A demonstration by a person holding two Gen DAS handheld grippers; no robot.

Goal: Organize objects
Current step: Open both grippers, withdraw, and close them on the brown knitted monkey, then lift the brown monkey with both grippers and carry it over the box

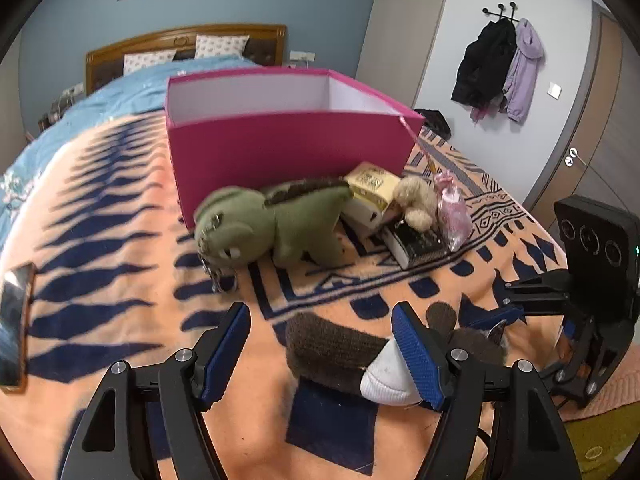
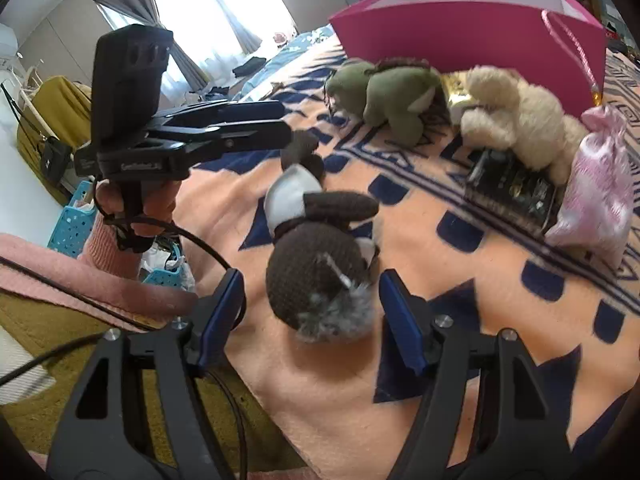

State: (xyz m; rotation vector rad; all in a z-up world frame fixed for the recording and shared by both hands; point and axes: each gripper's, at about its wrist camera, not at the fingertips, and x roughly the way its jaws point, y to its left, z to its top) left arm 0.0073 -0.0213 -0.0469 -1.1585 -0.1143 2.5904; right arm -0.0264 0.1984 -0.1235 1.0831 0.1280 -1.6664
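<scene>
Left tongs [image 1: 320,354] open over the orange-and-navy blanket [image 1: 120,200] on the bed, blue pads apart, nothing pressed between them. Brown knitted toy [image 1: 336,354] lying on the blanket in the gap, its white end just beside or against the right-hand pad; contact cannot be told. Right tongs [image 2: 312,316] also open, pads standing clear on either side of the same brown toy's round head [image 2: 316,280], grey fluffy tuft toward the camera. Seen from the right wrist, left tongs reaching in from the side above the toy's far end, held by a hand [image 2: 136,208] in a pink sleeve [image 2: 108,256].

Farther up the blanket, an open pink box [image 1: 288,144], upright, white inside. Directly in front of it, a cluster: green plush animal [image 1: 276,224] on its side, cream plush [image 1: 416,200] resting on a stack of books [image 1: 416,244], small yellow box [image 1: 370,184] between the two plushes, pink drawstring pouch [image 1: 454,208] just beside the cream plush. Phone [image 1: 16,320] flat on the blanket at the far left, well apart from the rest.
</scene>
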